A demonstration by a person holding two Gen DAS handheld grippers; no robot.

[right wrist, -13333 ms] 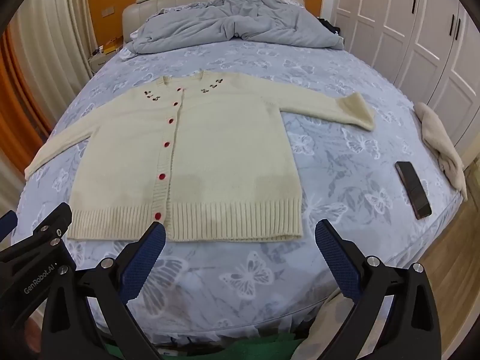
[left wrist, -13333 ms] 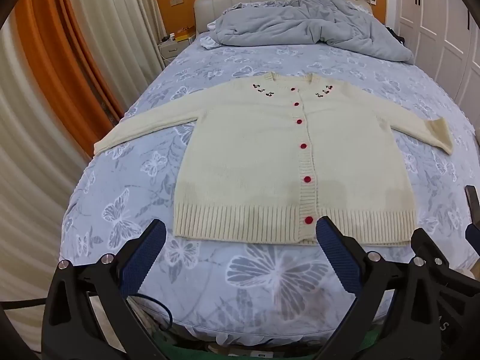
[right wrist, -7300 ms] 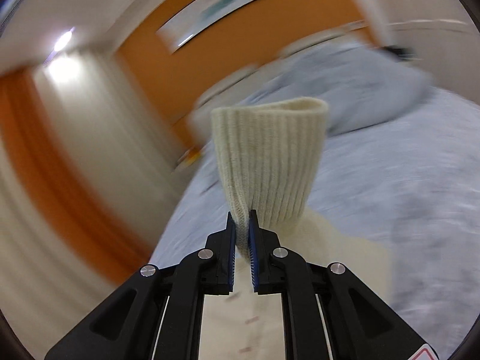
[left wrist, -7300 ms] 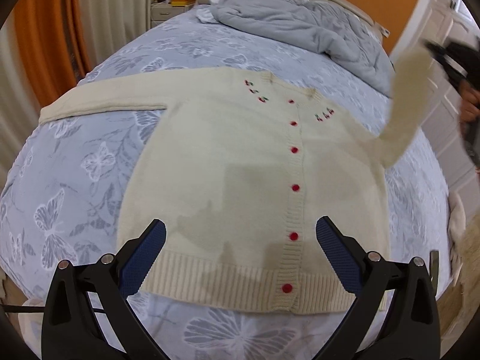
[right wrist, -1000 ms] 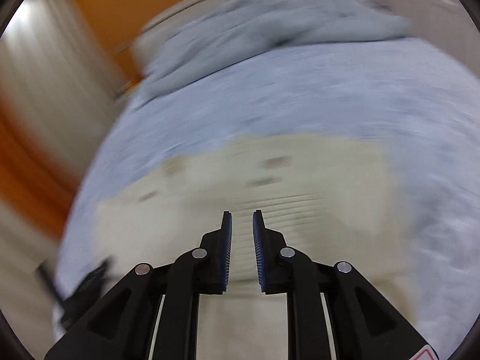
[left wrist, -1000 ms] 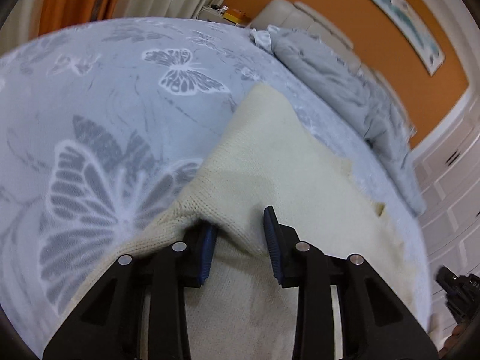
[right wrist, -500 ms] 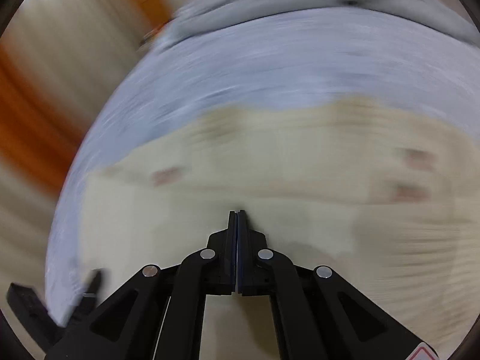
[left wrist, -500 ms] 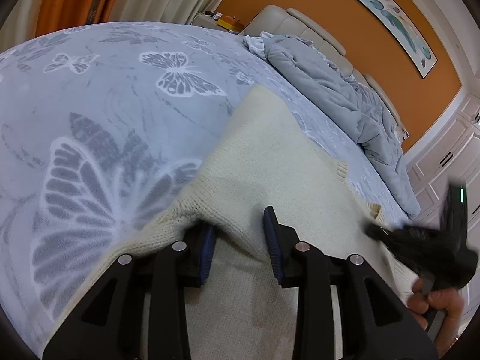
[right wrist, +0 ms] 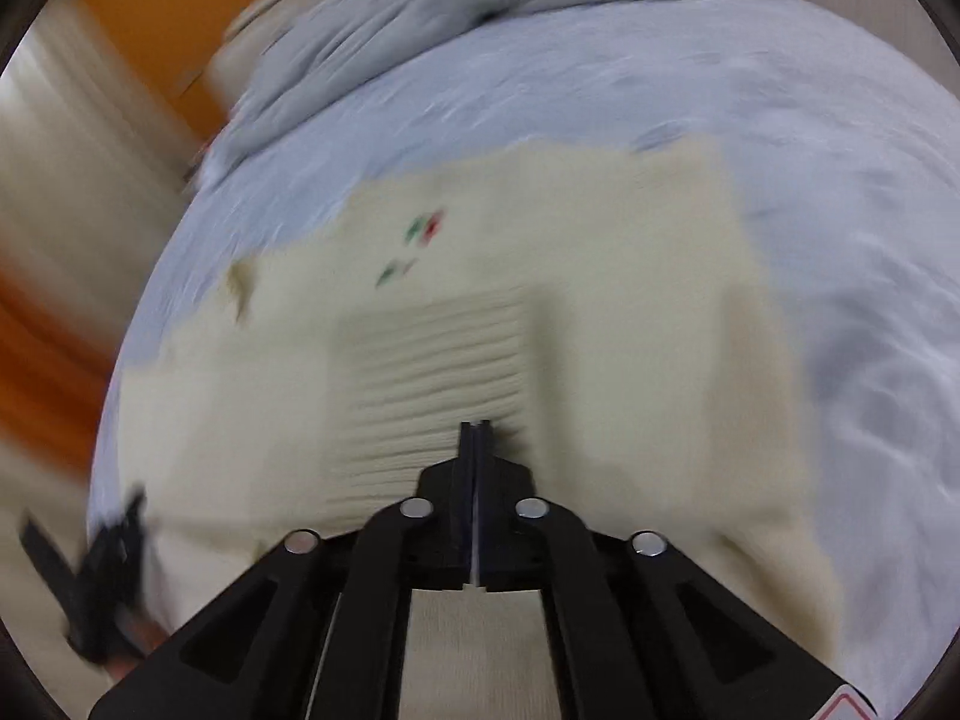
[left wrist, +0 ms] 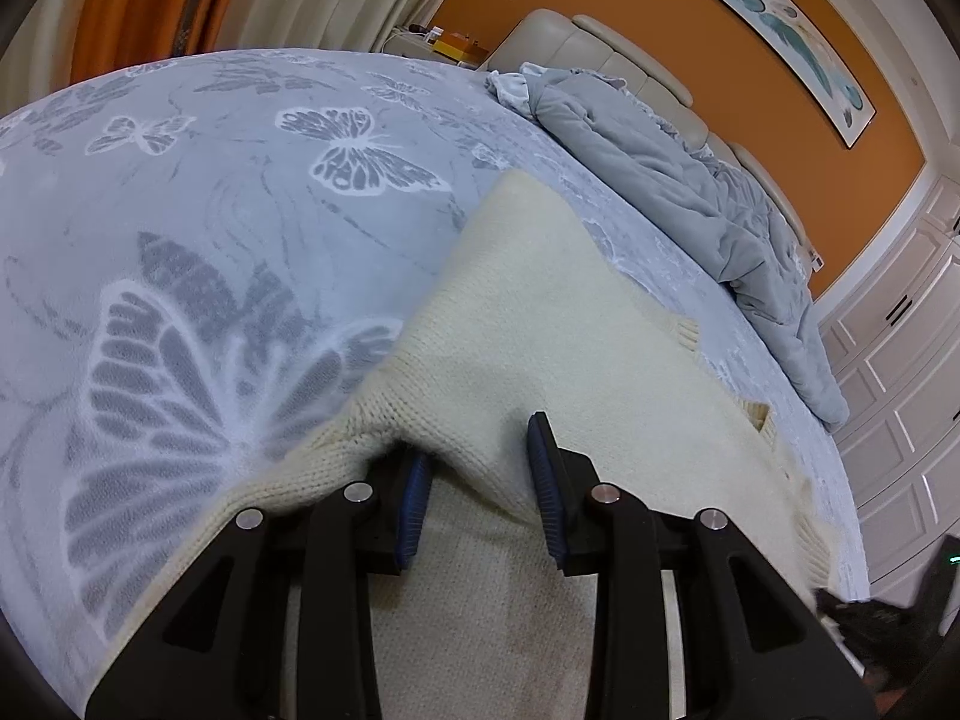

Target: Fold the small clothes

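Left gripper [left wrist: 480, 480] jaws apart astride cardigan [left wrist: 540, 312] sleeve fold; right gripper [right wrist: 475, 438] jaws together, empty. Full knit thickness should be pinched before lifting.

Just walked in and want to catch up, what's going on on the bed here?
A person with a handheld gripper in each hand is folding a cream knitted cardigan spread on a blue butterfly-print bedsheet. The left gripper is part open, its fingers straddling a raised fold of knit at the cardigan's edge. The right gripper is closed, its tips at a ribbed cuff lying across the cardigan's body; the blur hides whether it pinches the cuff. A rumpled grey duvet sits near the headboard.
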